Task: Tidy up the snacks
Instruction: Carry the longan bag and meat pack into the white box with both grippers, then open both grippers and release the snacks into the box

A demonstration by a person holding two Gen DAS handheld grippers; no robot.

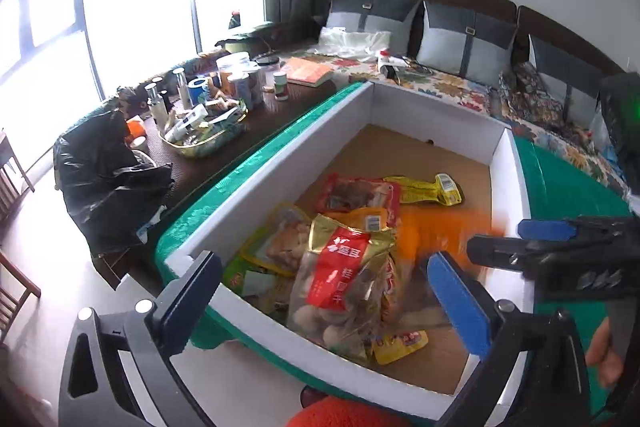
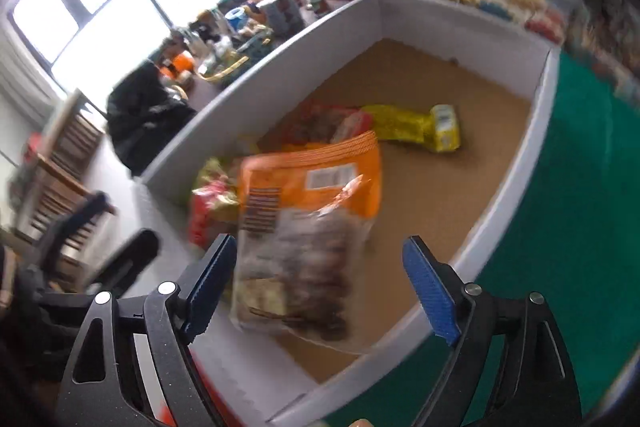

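A white-walled cardboard box [image 1: 288, 163] with a brown floor holds several snack packs: a red-and-gold bag [image 1: 340, 267], a red pack [image 1: 356, 193] and a yellow pack [image 1: 432, 189]. My left gripper [image 1: 324, 267] hangs open over the box's near corner, above the red-and-gold bag and touching nothing. My right gripper [image 2: 320, 247] is open too. A blurred orange bag [image 2: 312, 179] lies between and beyond its blue pads [image 2: 430, 291], with a gap on each side. In the left wrist view the right gripper [image 1: 504, 239] reaches over the box's right wall beside an orange blur [image 1: 432, 231].
The box stands on a green cloth [image 1: 568, 187]. To the left is a dark table with bottles, jars and a tray [image 1: 208, 135], and a black bag [image 1: 108, 179] stands below its end. A sofa with grey cushions [image 1: 460, 39] runs behind. Wooden chairs [image 2: 60, 179] stand at far left.
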